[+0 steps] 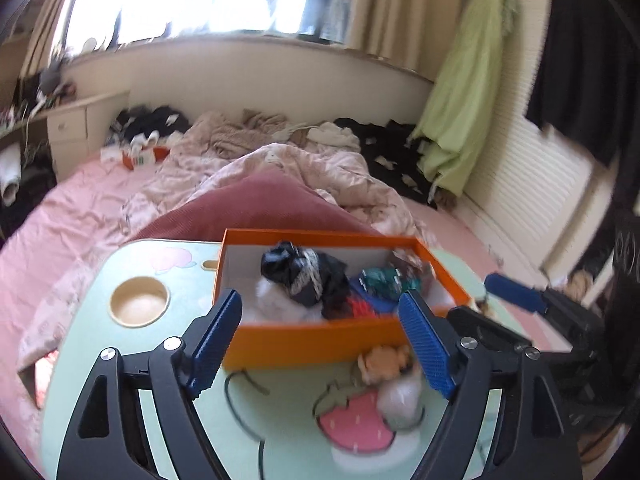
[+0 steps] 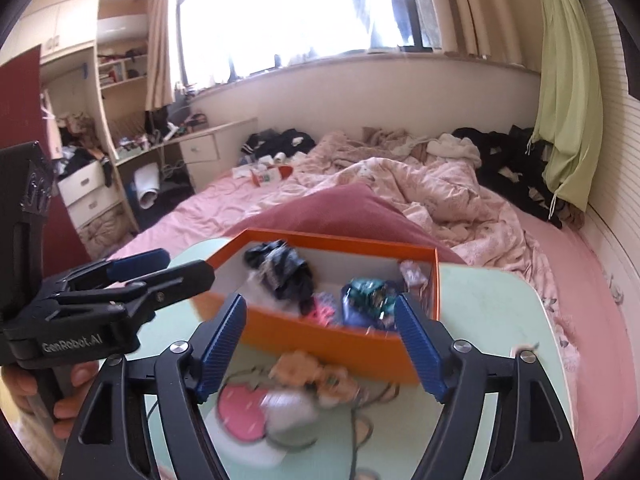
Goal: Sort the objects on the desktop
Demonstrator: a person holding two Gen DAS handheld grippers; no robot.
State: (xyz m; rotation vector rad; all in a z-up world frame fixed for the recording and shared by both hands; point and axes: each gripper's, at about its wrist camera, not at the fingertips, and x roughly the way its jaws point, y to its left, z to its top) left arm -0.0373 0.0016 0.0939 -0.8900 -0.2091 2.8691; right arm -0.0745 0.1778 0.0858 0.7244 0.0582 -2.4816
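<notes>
Left hand-held gripper (image 1: pixel 320 344): jaws spread wide, nothing between pads, above desk (image 1: pixel 172 360).
Right hand-held gripper (image 2: pixel 320 344): likewise wide apart, empty.
Orange box (image 1: pixel 320 340): on desk, holds dark cloth bundle (image 1: pixel 304 276) and teal packet (image 1: pixel 380 280).
Blurred plush toy (image 1: pixel 384 364): on desk, just before box's near wall.

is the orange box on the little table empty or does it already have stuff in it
Partly filled. The orange box is open-topped and holds a dark bundled cloth and a teal item; bare white floor shows at its left end.
</notes>
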